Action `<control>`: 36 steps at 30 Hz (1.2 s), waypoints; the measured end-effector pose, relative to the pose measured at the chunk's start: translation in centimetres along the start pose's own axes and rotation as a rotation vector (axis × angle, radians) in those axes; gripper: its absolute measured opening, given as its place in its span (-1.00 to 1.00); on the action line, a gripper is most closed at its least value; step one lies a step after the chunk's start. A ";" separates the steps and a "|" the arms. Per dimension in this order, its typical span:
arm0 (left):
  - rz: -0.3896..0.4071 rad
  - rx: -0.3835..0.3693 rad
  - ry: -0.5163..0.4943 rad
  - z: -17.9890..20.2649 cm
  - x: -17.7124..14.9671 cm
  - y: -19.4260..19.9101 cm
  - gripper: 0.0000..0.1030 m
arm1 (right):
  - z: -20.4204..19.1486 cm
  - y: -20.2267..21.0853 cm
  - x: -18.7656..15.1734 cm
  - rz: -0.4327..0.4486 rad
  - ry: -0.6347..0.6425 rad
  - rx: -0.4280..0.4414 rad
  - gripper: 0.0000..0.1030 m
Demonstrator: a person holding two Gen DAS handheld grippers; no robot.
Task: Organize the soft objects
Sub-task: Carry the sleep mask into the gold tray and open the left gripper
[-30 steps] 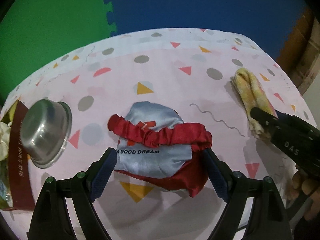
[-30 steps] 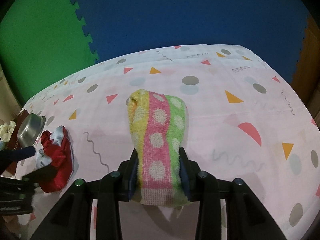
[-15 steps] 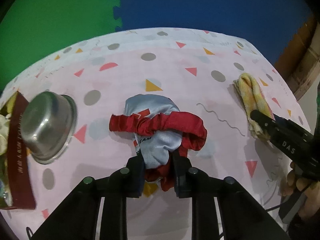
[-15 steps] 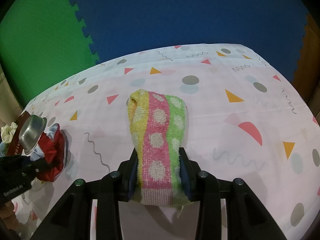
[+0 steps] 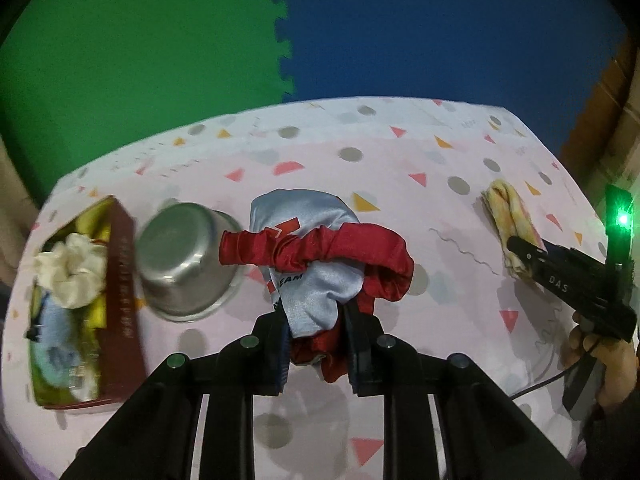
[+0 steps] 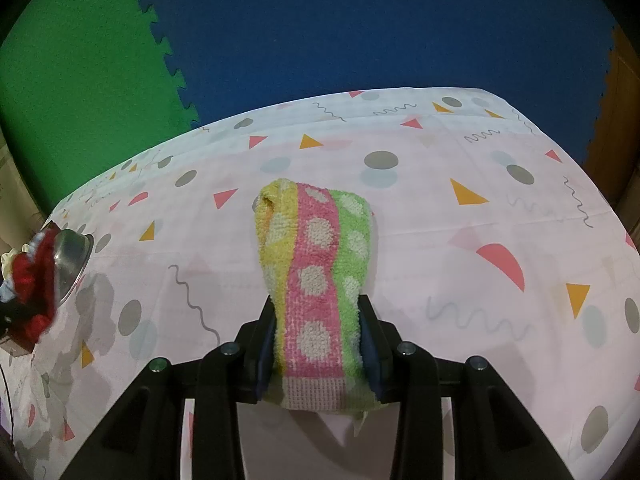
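The left gripper [image 5: 316, 336] pinches the satin sleep mask [image 5: 312, 252] — the red box [image 5: 120, 304] lies left, beyond the steel bowl [image 5: 184, 264]; the right gripper [image 6: 318, 344] clamps the striped towel [image 6: 316, 264].

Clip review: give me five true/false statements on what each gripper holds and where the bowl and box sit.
1. The left gripper is shut on the sleep mask. True.
2. The right gripper is open above bare cloth. False: it is shut on the towel.
3. The bowl stands upright, full of fabric. False: it lies tipped on the tablecloth, nothing seen inside.
4. The box holds soft items. True.
5. The box lies right of the bowl in the left wrist view. False: left of it.
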State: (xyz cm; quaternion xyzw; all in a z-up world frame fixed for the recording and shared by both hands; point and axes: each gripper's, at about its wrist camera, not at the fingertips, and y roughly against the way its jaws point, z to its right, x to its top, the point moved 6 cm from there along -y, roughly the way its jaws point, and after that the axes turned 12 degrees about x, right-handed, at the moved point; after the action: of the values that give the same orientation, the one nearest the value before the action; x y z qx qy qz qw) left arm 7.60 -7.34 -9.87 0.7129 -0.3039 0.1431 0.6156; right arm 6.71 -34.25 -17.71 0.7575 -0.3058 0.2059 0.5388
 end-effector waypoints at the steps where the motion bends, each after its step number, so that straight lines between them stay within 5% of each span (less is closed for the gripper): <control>1: 0.005 0.008 0.010 -0.6 0.1 0.3 -0.62 | 0.0 0.0 0.0 0.000 0.000 0.000 -0.26; 21: 0.006 0.235 0.245 -18.7 0.5 3.8 -0.61 | 0.0 0.0 0.0 -0.001 0.001 -0.002 -0.26; 36: -0.062 0.334 0.341 -28.3 -0.4 0.7 -0.55 | 0.0 0.0 0.0 -0.001 0.001 -0.003 -0.26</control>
State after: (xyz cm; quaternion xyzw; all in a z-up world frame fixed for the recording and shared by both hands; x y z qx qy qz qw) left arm 11.67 20.04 -3.81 0.7793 -0.1458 0.2907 0.5357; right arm 6.74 -34.26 -17.67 0.7569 -0.3054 0.2056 0.5400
